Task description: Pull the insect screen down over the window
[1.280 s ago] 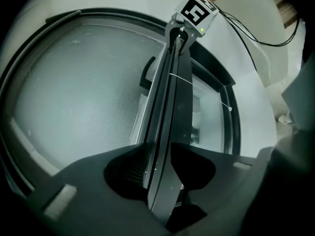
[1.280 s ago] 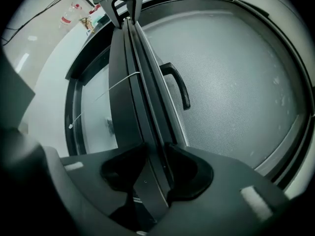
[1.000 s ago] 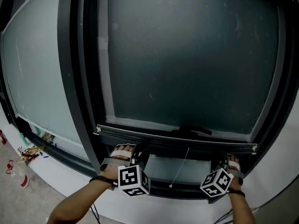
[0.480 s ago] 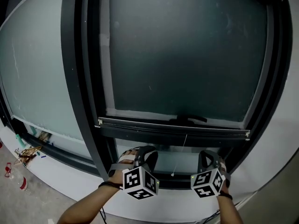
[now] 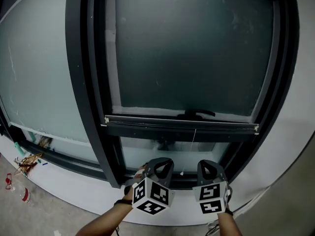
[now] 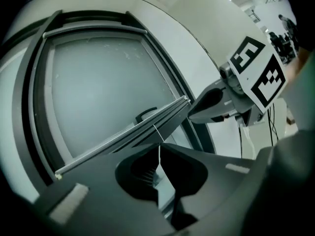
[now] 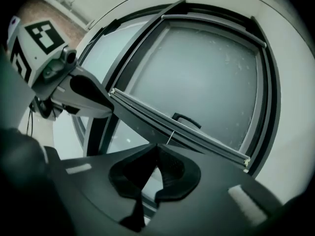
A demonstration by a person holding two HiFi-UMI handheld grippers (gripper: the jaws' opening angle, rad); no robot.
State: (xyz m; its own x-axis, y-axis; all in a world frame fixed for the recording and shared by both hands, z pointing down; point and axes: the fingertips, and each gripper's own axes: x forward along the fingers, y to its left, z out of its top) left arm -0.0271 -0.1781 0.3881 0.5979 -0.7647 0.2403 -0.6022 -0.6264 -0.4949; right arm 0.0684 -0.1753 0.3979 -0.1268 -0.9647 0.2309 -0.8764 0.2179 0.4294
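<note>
So you're partway through the pull-down. The insect screen (image 5: pixel 192 58) covers most of the window, and its bottom bar (image 5: pixel 147 124) hangs level a good way down. There's a strip of bare glass showing between that bar and the lower frame (image 5: pixel 183 182), so it isn't seated yet.

Neither gripper is on anything right now. Both sit low in the middle, side by side, below the bar and clear of it. Your left tongs (image 6: pixel 158 151) have just been closing and are pretty much clenched, with nothing between them. The thin line you see there looks like the pull cord (image 5: pixel 189 151) hanging further back, not something pinched. Your right tongs (image 7: pixel 157 146) are clenched tight and empty too.

My read is that this is a re-grip pause. The cord dangles from the middle of the bar, and its end hangs between your two grippers, so that's probably the easy target. The little handle (image 5: pixel 197 114) on top of the bar is the other option.

For the next move you'd need to spread one set of tongs, line it up on that skinny cord, clamp on, then draw straight down so the bar stays level till it meets the frame.
</note>
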